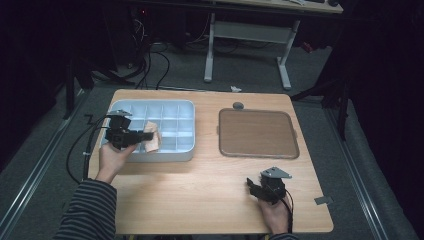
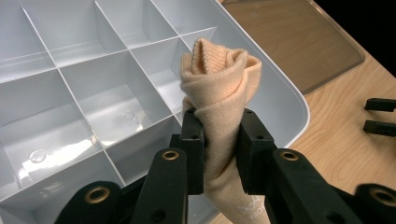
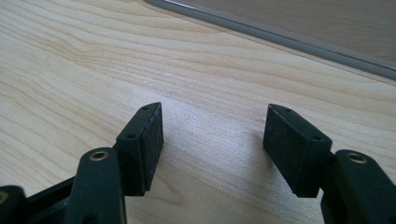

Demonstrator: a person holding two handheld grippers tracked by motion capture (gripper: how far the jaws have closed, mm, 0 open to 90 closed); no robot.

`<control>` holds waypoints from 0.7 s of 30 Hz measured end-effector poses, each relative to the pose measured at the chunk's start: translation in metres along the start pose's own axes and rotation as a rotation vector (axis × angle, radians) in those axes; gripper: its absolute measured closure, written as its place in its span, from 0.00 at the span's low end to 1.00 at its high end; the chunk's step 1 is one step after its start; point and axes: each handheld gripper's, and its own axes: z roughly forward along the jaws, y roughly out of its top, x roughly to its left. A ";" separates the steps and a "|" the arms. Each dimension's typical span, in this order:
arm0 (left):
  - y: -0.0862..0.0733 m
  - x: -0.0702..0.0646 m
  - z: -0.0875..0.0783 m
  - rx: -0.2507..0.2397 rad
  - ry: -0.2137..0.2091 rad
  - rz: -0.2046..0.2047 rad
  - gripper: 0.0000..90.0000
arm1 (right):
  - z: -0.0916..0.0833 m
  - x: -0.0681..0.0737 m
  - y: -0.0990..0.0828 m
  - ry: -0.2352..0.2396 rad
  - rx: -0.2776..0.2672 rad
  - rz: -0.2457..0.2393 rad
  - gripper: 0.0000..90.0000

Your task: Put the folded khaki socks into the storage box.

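A rolled peach-coloured sock (image 2: pixel 219 88) is pinched between the pads of my left gripper (image 2: pixel 219 135), which is shut on it. In the high view that gripper (image 1: pixel 142 136) holds the sock (image 1: pixel 152 139) above the front compartments of a pale blue divided tray (image 1: pixel 186 106) at the table's left. The tray's compartments (image 2: pixel 93 93) under the sock look bare. Low at the table's front right, my right gripper (image 1: pixel 254 188) stands open. Its pads (image 3: pixel 149 140) hover just over bare wood with nothing between them (image 3: pixel 212 140).
A brown flat lid or tray (image 1: pixel 257 132) with a grey rim lies right of the divided tray; its edge (image 3: pixel 280 37) runs ahead of the right gripper. A small grey round thing (image 1: pixel 238 105) sits behind it. Cables trail off the table's left side.
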 end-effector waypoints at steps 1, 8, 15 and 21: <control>0.001 0.000 0.001 0.004 0.006 0.001 0.84 | 0.000 0.000 0.000 0.000 0.000 0.000 0.42; 0.002 0.010 0.006 0.021 0.008 -0.031 0.84 | 0.000 0.000 0.000 0.005 0.000 -0.007 0.42; 0.001 0.014 0.015 0.058 0.019 -0.028 0.84 | 0.000 0.002 0.000 -0.003 -0.003 -0.019 0.42; 0.000 0.018 0.022 0.090 0.019 -0.044 0.84 | 0.000 0.002 0.000 0.002 -0.001 -0.018 0.42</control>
